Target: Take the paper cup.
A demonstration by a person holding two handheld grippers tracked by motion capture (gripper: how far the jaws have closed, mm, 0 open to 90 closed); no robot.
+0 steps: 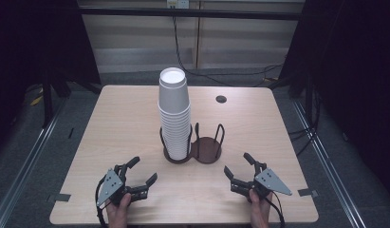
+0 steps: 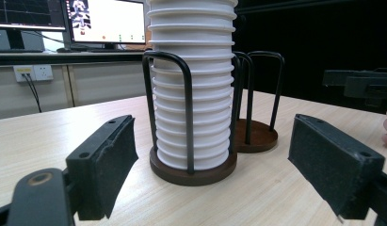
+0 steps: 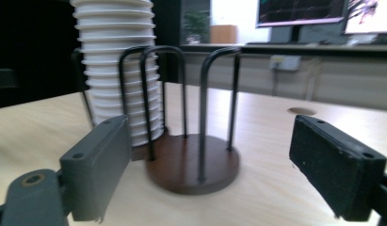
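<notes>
Table (image 1: 121, 142) bearing a double holder (image 1: 208, 151) at centre, its left ring filled by a cup stack (image 1: 174, 111). Left gripper (image 1: 141, 170) and right gripper (image 1: 236, 166), jaws apart and empty, rest near the front edge, well short of the stack
</notes>
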